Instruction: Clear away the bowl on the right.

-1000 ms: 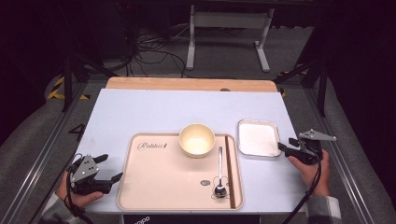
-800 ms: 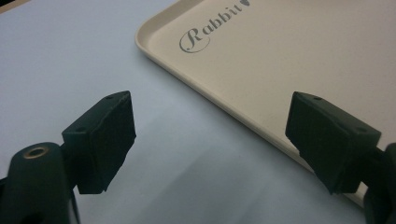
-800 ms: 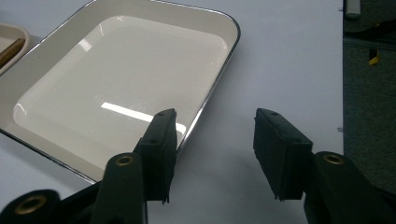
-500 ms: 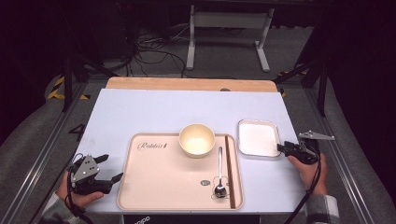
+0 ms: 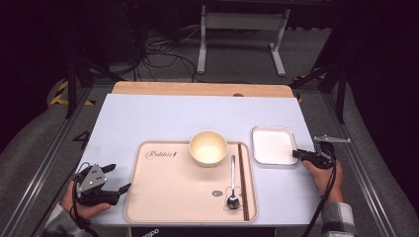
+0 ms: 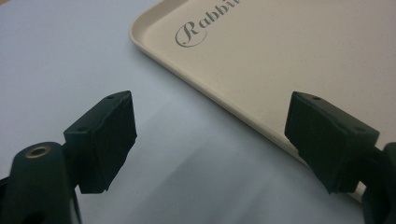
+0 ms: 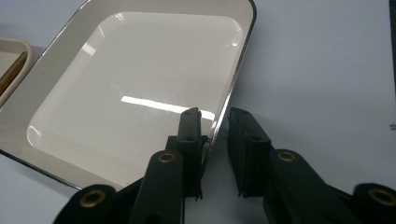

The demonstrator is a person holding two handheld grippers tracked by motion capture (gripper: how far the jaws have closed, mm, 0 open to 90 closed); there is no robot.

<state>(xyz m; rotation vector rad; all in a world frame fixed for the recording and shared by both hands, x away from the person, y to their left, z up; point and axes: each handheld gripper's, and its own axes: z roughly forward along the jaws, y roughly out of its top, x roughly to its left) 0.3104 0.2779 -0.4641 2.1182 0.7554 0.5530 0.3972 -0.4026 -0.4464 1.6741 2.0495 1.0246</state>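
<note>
- High view: the square white dish (image 5: 272, 145) sits on the tabletop (image 5: 163, 118) just right of the beige tray (image 5: 168, 197), which carries a bowl (image 5: 208, 147), spoon (image 5: 232, 182) and chopsticks (image 5: 242, 180). The right gripper (image 5: 298, 154) meets the dish's right rim; the left gripper (image 5: 114, 177) rests beside the tray's left edge.
- Left gripper view: its fingers (image 6: 105, 140) are spread wide, nothing between them, the tray's edge (image 6: 219, 100) just ahead.
- Right gripper view: the fingers (image 7: 189, 140) have just been closing and straddle the dish's rim (image 7: 233, 88), one inside, one outside; a slim gap remains, so not yet clamped.
- Step, as I judge it: grasping the dish. Next: finish the pinch squarely on the glossy rim, then lift level toward the tray's free space.
</note>
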